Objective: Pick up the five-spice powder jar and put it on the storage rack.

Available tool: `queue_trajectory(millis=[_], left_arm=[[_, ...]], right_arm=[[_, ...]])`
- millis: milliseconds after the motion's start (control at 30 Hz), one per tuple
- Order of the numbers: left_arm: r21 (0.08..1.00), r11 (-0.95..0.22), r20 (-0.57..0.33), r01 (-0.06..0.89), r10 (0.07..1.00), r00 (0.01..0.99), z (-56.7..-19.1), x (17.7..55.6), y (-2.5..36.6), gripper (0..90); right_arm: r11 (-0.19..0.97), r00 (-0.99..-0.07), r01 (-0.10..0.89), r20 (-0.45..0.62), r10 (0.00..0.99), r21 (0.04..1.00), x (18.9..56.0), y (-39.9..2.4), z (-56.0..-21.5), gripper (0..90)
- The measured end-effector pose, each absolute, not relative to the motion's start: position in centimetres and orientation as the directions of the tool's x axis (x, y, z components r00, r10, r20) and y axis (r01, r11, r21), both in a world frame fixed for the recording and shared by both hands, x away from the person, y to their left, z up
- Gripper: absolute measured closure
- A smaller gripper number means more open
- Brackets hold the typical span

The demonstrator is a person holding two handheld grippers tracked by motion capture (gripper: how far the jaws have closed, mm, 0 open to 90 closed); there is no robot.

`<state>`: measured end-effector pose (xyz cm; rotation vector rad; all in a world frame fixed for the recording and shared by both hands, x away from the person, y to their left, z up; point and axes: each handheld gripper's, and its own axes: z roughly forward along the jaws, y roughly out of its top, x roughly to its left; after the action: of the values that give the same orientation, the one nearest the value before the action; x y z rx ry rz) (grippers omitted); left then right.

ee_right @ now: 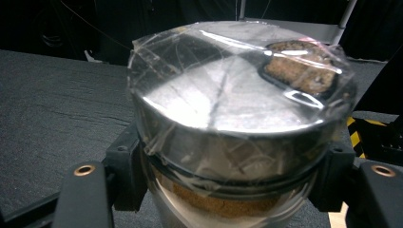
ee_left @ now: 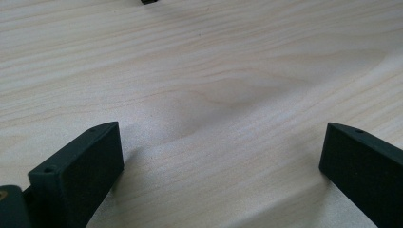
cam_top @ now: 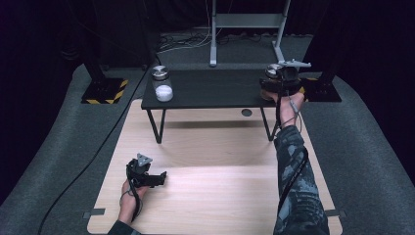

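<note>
A glass jar of brown powder (ee_right: 237, 118) with a metal lid under clear film stands at the right end of the black shelf (cam_top: 215, 88). My right gripper (ee_right: 228, 161) is shut on it, one jaw on each side just below the lid. From above, the same jar (cam_top: 272, 73) and right gripper (cam_top: 279, 81) sit at the shelf's far right. A second jar with white powder (cam_top: 162, 84) stands apart at the shelf's left end. My left gripper (cam_top: 157, 178) rests low over the wooden table (cam_top: 220, 181) at the front left. Its jaws are open with bare wood between them (ee_left: 221, 137).
The black shelf stands on thin legs over the back of the wooden table. Behind it is a metal stand (cam_top: 247, 22). A post with a yellow-black striped base (cam_top: 105, 90) stands at the left, another at the right. A cable runs across the grey floor at left.
</note>
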<state>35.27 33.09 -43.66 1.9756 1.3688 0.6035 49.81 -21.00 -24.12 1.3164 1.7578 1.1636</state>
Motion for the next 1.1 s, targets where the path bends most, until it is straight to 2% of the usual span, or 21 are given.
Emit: queue_trajectory(millis=[867,900,933,1000,1100], left_arm=[[0.732,-0.242,0.007,0.637,0.937,0.349,-43.7,35.3,33.1,0.4],[0.732,-0.243,0.008,0.637,0.937,0.349,-43.7,35.3,33.1,0.4],[0.732,-0.243,0.008,0.637,0.937,0.350,-43.7,35.3,33.1,0.4],[0.732,-0.243,0.007,0.636,0.937,0.350,-43.7,35.3,33.1,0.4],[0.732,-0.243,0.007,0.637,0.937,0.350,-43.7,35.3,33.1,0.4]], right_arm=[[0.112,-0.296,0.399,0.013,0.955,0.910,49.9,-21.1,-23.7,29.1],[0.106,-0.290,0.401,0.017,0.957,0.910,49.8,-21.0,-23.7,21.6],[0.092,-0.267,0.399,0.020,0.964,0.912,49.5,-20.7,-23.8,10.1],[0.096,-0.261,0.408,0.016,0.965,0.908,49.0,-20.5,-23.3,0.7],[0.126,-0.270,0.454,0.002,0.963,0.882,48.5,-20.4,-22.1,0.0]])
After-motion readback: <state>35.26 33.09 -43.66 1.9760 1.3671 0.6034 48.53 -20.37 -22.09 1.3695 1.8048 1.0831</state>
